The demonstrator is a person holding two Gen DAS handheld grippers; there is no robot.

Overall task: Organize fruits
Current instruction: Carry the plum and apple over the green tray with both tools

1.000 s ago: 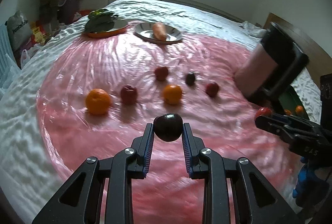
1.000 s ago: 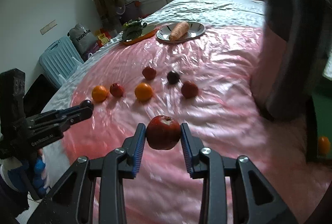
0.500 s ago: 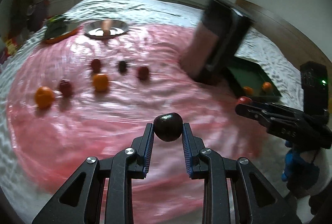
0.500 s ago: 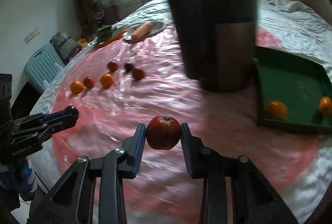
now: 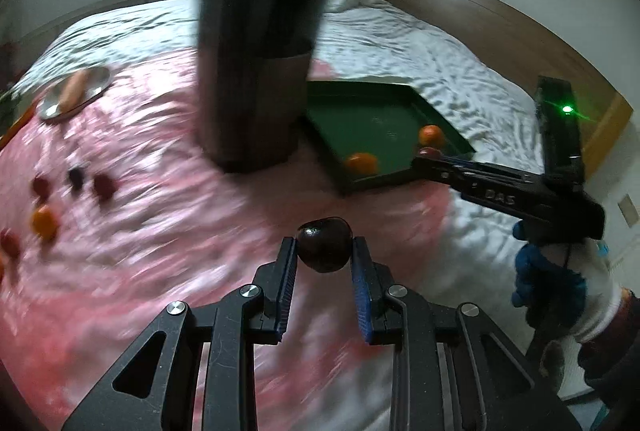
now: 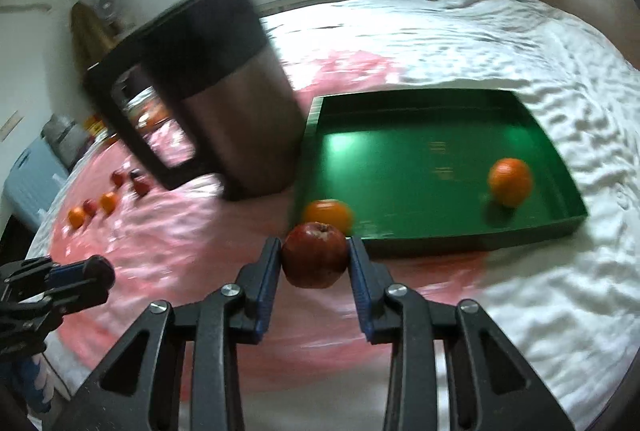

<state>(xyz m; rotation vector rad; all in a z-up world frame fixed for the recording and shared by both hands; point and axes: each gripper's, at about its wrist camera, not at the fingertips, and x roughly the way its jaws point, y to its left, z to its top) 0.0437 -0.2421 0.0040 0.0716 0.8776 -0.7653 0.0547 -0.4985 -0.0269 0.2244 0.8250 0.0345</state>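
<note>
Left tool [image 5: 324, 251] clamped on one dark plum [image 5: 325, 244], right tool [image 6: 314, 255] clamped on one red apple [image 6: 315, 254], both held over the pink sheet just short of the green tray [image 6: 460, 245]. Risk, as judged: round fruit rolling off on release; an elbow tipping the tall dark canister [image 6: 224, 99] beside the tray. Tray: two oranges [image 6: 511, 181]. Beyond the canister, blurred: about six or seven fruits.
</note>
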